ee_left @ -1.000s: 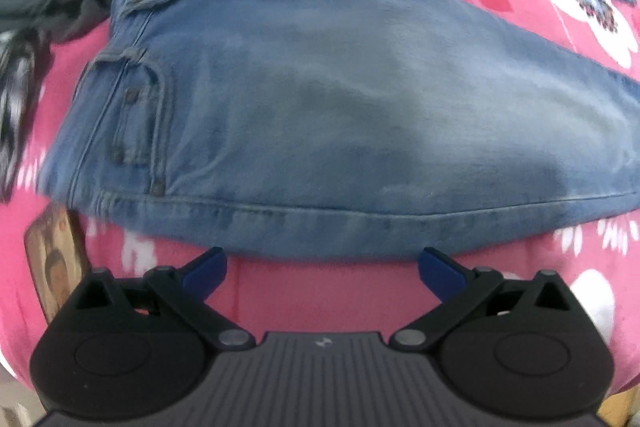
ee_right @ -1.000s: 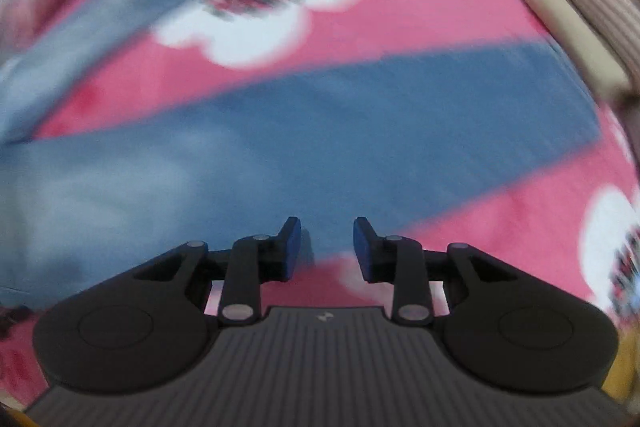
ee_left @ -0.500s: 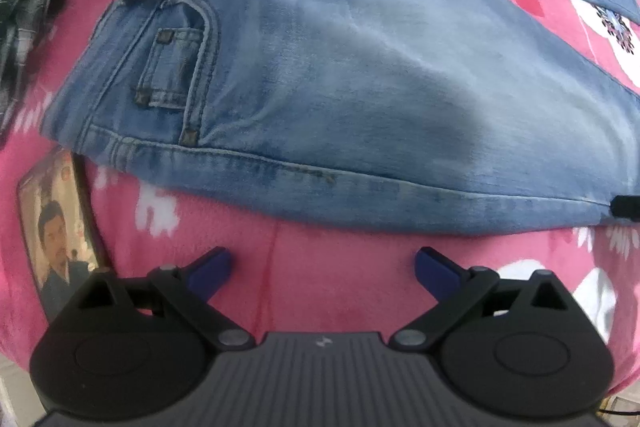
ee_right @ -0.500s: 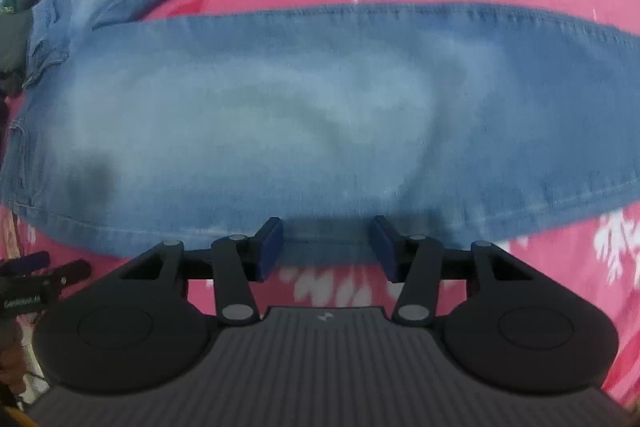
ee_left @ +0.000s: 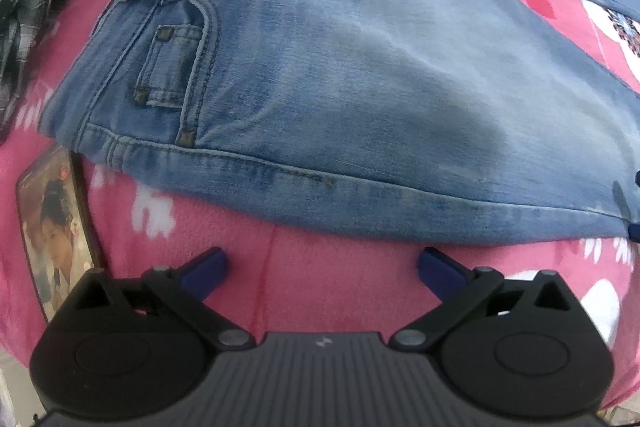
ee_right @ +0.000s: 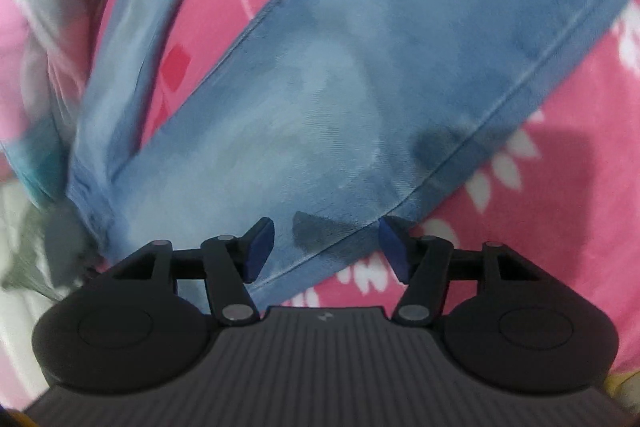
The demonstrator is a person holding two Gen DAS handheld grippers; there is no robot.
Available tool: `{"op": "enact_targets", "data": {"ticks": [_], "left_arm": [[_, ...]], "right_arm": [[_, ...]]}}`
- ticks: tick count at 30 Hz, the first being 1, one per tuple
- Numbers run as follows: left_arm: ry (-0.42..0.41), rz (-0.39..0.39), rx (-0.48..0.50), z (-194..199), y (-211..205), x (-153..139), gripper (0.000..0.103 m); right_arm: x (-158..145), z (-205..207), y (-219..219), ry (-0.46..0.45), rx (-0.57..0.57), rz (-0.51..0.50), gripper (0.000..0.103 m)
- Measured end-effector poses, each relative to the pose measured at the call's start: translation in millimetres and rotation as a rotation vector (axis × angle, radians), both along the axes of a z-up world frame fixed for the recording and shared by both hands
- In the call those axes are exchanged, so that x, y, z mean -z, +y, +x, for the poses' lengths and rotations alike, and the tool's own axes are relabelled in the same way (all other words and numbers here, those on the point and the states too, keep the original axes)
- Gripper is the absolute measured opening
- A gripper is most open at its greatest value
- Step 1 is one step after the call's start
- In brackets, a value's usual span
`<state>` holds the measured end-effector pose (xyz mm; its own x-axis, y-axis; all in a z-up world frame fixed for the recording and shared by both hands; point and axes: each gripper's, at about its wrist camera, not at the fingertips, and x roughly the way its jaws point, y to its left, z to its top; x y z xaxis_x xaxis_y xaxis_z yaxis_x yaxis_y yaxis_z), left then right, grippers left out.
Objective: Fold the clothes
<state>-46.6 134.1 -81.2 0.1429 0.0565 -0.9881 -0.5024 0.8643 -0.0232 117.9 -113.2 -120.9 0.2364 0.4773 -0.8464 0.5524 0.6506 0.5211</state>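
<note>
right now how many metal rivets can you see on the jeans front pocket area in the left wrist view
3 on the jeans: one at the coin pocket's top corner, one at its bottom corner, one low on the pocket seam. Waistband studs not counted; more may be hidden.

faded matt denim jeans [ee_left: 360, 67], fuzzy pink fleece blanket [ee_left: 320, 287], glossy photo card [ee_left: 52, 227]

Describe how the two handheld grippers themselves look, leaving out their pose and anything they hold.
Both look alike. The left gripper and right gripper each have a dark grey ribbed body with a small pale logo at its front edge, two round black housings, black linkage arms with silver pivot pins, and blue fingertip pads. No cables, hands or sleeves show.
</note>
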Motion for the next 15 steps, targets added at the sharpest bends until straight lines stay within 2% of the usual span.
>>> {"op": "enact_targets", "data": {"ticks": [6, 12, 15], "left_arm": [[0.006, 0.024, -0.025, 0, -4, -1, 0.103], [0.001, 0.050, -0.034, -3, -9, -3, 0.103], [0.001, 0.054, -0.036, -3, -10, -3, 0.103]], "right_arm": [[10, -11, -20, -0.029, 0.113, 0.141, 0.064], [26, -28, -38, -0.075, 0.291, 0.286, 0.064], [35, -39, -40, -0.065, 0.347, 0.350, 0.063]]}}
